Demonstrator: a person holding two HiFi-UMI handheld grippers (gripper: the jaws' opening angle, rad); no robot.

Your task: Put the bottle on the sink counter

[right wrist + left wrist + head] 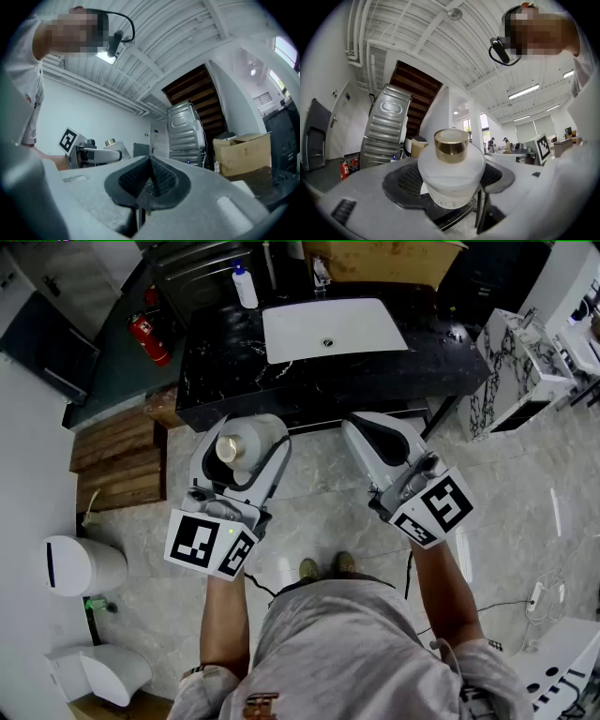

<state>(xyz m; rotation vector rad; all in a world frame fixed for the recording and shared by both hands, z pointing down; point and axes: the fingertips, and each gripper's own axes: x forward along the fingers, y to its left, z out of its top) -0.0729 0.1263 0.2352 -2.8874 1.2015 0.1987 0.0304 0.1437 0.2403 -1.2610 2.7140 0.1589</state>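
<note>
A squat white bottle [246, 452] with a gold cap [451, 142] sits between the jaws of my left gripper [244, 435], which is shut on its wide body [451, 174]. I hold it upright in the air above the floor, just in front of the black marble sink counter [225, 371]. My right gripper [371, 433] hangs beside it at the same height, shut with nothing in it; its dark pads [161, 179] meet in the right gripper view. From that view the left gripper [93, 153] and the gold cap [110, 141] show at the left.
A white sink basin [333, 329] is set in the counter, with a white blue-capped bottle [245, 285] behind it at the left. A red fire extinguisher [150, 338] and wooden steps [117, 460] lie left. A marbled cabinet [511, 371] stands right.
</note>
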